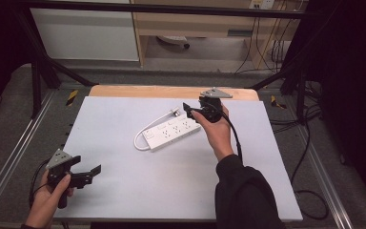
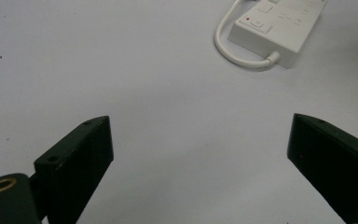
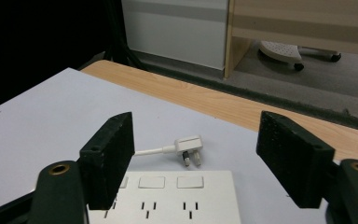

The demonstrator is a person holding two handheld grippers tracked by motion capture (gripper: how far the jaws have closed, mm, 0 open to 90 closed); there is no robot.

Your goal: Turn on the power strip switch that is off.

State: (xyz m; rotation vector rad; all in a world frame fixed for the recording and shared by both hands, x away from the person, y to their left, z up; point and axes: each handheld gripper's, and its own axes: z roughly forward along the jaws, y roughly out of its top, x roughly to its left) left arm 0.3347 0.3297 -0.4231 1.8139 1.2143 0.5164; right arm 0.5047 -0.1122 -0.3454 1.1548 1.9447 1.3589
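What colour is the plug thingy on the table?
White, the plug with metal pins; the right gripper view shows it best.

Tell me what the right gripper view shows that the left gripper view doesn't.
Right gripper view alone: the white plug lying on the mat with its pins toward the camera, the wooden table edge and a cabinet beyond. Left gripper view alone: the power strip's switch end with its red light and the looped cable. Both: an open claw, black jaws wide apart, the white power strip and the pale mat.

Your right arm wears a black sleeve (image 1: 248, 191); both grippers, left (image 1: 86, 175) and right (image 1: 193, 110), are matte black with screw-holed jaws, grey triangular top plates, black trailing cables.
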